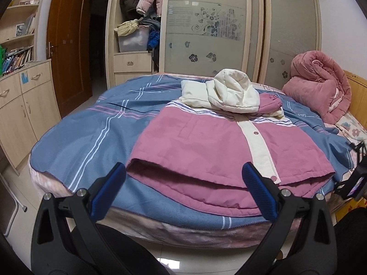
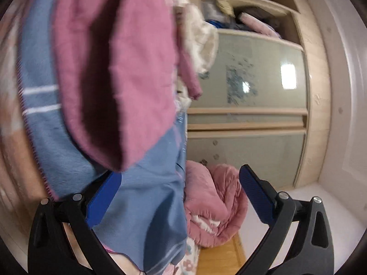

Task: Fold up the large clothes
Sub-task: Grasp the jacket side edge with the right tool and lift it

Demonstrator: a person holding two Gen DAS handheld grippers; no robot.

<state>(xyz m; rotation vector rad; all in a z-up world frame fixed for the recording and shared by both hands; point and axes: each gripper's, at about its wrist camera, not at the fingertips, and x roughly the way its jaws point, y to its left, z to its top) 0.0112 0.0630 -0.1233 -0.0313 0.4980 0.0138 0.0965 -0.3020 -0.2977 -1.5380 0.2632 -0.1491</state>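
Note:
A pink jacket (image 1: 206,146) with a cream button placket and cream hood (image 1: 231,91) lies on the blue plaid blanket (image 1: 96,123) on the bed, its sleeves folded in. My left gripper (image 1: 183,176) is open and empty, just short of the jacket's hem at the bed's near edge. My right gripper (image 2: 181,178) is open and empty; its view is rolled sideways and blurred, with the jacket (image 2: 119,68) and blanket (image 2: 146,197) close ahead. The right gripper's body also shows in the left wrist view (image 1: 355,178) at the bed's right side.
A rolled pink quilt (image 1: 321,91) lies at the bed's far right by the wooden headboard; it also shows in the right wrist view (image 2: 215,206). A sliding-door wardrobe (image 1: 206,29) stands behind the bed. Cabinets and bookshelves (image 1: 20,87) and a brown door (image 1: 68,45) are left.

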